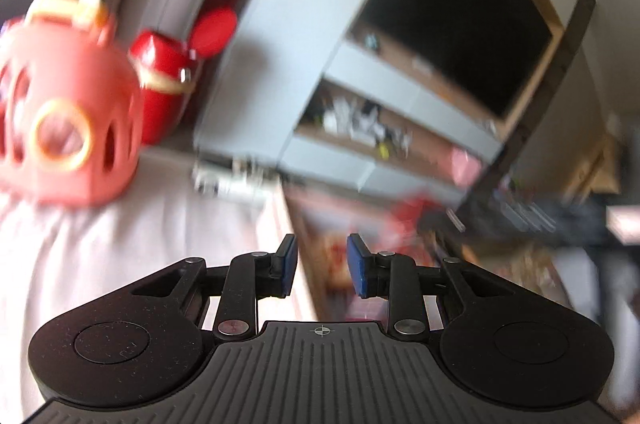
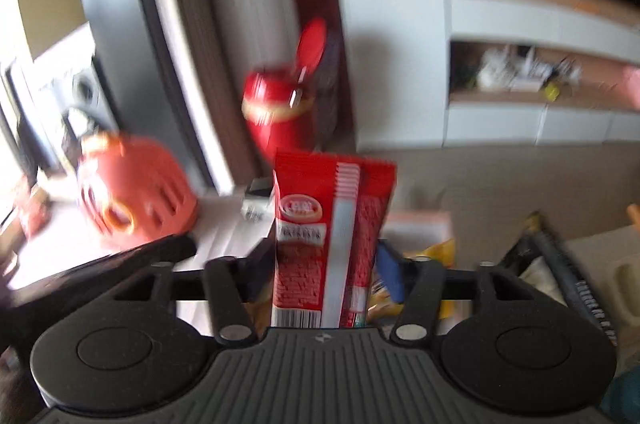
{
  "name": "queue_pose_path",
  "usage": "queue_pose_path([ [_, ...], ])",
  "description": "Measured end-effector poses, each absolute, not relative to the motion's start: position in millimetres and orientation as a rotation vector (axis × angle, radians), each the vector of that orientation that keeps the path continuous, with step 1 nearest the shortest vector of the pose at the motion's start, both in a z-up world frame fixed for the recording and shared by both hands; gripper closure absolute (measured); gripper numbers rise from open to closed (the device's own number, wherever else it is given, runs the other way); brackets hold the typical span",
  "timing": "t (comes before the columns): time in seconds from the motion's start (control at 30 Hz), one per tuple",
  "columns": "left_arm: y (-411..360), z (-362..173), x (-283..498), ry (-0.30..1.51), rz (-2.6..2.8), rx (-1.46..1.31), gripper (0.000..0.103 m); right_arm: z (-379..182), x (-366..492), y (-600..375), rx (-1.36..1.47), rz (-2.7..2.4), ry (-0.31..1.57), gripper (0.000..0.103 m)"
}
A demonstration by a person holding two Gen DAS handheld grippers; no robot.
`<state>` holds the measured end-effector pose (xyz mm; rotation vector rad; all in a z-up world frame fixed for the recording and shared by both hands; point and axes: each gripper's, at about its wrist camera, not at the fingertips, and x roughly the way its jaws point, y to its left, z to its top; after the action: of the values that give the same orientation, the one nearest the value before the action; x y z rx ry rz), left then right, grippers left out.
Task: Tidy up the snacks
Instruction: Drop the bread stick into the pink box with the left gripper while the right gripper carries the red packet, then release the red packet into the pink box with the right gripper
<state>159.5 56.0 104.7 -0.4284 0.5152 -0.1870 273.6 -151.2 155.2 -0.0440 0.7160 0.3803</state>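
- A red snack packet is clamped upright between the jaws of the right gripper, lifted clear, probably so it can be carried to its place.
- The left gripper is held empty, jaws apart, above the white table.
- A coral perforated container and a red flip-lid bottle are seen beyond, blurred.

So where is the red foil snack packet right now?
In the right wrist view, the red foil snack packet stands upright, clamped in the right gripper, in front of the red flip-lid bottle.
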Motion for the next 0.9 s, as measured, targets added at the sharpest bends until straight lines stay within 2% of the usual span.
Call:
queue_pose_path([
  [0.1, 61, 88, 131, 0.567, -0.220, -0.399, 0.072, 143, 269, -145, -0.091, 0.337, 0.715, 0.039],
  [0.2, 62, 68, 109, 0.650, -0.250, -0.387, 0.072, 133, 243, -164, -0.059, 0.376, 0.725, 0.031],
  [0.3, 64, 50, 89, 0.744, -0.304, -0.400, 0.072, 118, 211, -180, -0.096, 0.386, 0.740, 0.028],
  [0.53, 46, 40, 48, 0.910, -0.464, -0.318, 0.072, 74, 120, -204, -0.124, 0.621, 0.988, 0.027],
  [0.73, 36, 42, 13, 0.926, -0.478, -0.241, 0.072, 36, 87, -199, -0.077, 0.731, 1.138, 0.027],
  [0.9, 46, 46, 19, 0.897, -0.419, -0.287, 0.072, 42, 83, -183, -0.103, 0.735, 1.059, 0.032],
])
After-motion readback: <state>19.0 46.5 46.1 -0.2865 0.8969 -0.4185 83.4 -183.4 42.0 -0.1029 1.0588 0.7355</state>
